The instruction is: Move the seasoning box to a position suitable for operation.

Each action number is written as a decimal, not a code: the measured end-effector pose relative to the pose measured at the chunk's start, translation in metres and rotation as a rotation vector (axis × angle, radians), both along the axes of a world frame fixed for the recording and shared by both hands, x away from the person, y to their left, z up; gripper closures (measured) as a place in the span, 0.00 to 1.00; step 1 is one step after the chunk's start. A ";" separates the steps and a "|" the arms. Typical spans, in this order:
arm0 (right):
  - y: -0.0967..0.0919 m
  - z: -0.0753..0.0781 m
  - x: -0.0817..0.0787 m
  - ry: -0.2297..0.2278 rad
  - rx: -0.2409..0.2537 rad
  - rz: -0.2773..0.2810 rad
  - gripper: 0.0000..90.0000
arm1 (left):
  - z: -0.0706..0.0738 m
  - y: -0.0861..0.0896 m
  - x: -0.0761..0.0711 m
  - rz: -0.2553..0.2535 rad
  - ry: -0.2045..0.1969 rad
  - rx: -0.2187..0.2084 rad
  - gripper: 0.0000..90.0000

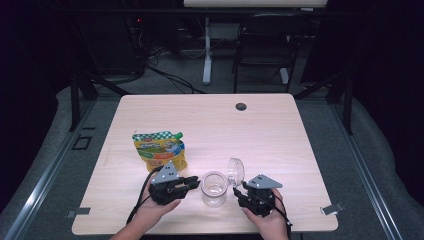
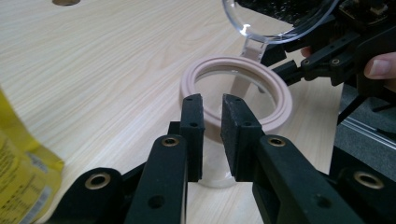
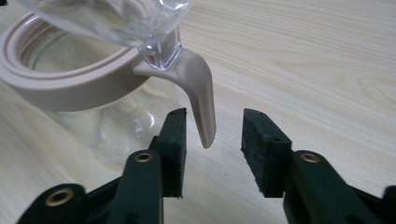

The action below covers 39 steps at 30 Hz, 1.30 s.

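Right gripper (image 3: pixel 212 140) fingers straddle the jar (image 3: pixel 74 88) lid's lever (image 3: pixel 201 100), untouched

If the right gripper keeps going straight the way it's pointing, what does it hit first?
Most likely the beige lever hanging from the jar's rim: it sits between the right gripper's open jaws, apparently untouched by either pad. Past it stands the jar's glass wall. Exact depth is hard to judge.

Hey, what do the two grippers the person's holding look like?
Both the left gripper and right gripper are black, with linked arms, brass-coloured pivot rivets and flat rectangular pads. Each carries a grey three-cornered plate on top and trails a black cable. Forearms are bare.
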State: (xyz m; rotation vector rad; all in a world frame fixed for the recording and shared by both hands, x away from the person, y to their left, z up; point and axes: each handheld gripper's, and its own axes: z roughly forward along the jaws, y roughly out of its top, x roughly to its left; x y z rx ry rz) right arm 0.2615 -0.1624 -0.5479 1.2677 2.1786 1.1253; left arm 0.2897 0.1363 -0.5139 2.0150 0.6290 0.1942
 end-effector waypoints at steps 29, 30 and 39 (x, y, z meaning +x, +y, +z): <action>0.001 0.002 0.053 0.036 0.044 0.050 0.91 | -0.002 0.057 -0.015 0.196 -0.014 0.014 0.87; 0.002 0.002 0.055 0.029 0.042 0.051 0.91 | -0.002 0.059 -0.016 0.202 -0.015 0.013 0.87; -0.007 0.005 0.069 0.023 0.065 0.056 0.91 | 0.001 0.074 -0.018 0.248 -0.027 0.020 0.87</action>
